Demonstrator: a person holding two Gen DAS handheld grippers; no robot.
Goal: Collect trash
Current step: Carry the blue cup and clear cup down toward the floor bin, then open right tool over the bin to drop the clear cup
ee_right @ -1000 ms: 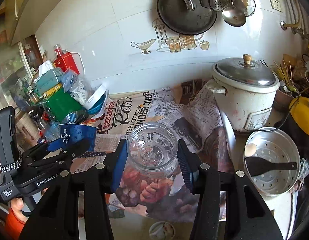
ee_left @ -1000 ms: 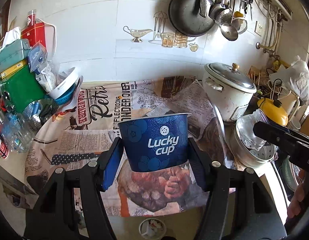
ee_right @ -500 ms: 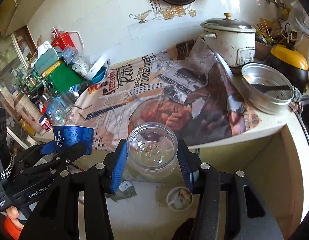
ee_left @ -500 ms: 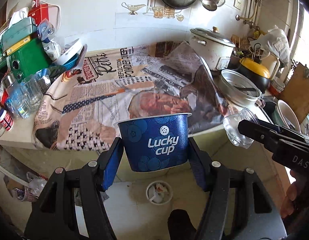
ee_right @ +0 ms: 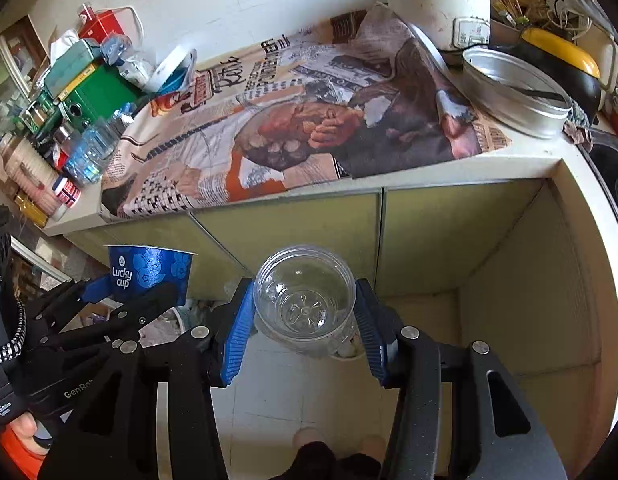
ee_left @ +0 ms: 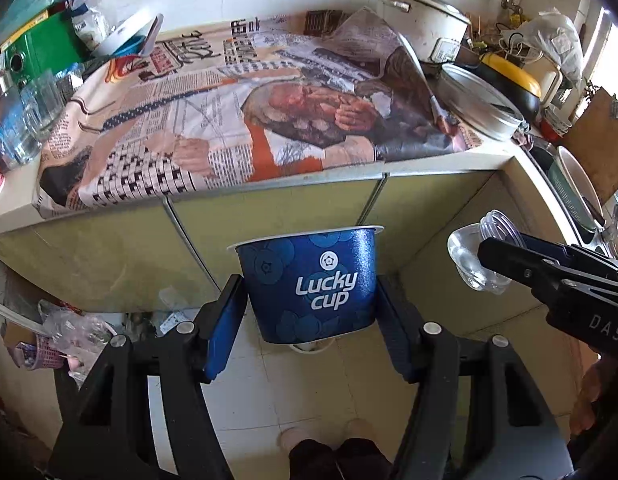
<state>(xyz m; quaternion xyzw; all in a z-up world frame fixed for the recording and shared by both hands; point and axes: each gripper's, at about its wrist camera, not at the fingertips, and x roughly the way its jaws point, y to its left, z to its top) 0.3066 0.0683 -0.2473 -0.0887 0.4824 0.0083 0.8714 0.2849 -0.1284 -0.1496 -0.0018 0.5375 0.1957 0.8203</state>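
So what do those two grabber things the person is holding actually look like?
Both are black plastic frames with silver screws and ribbed blue finger pads. The left gripper reads "GenRobot" in white on its handle, with a black-and-white braided cable; an orange sleeve shows below. The right gripper shows white letters "DAS".

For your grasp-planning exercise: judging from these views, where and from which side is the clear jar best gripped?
Grip the clear jar across its round side wall, just below the rim, with one pad on each side, as the right gripper holds it now. The wall is round and fits between the pads, and the grip leaves the mouth clear. The thin clear wall probably suits only light pressure.
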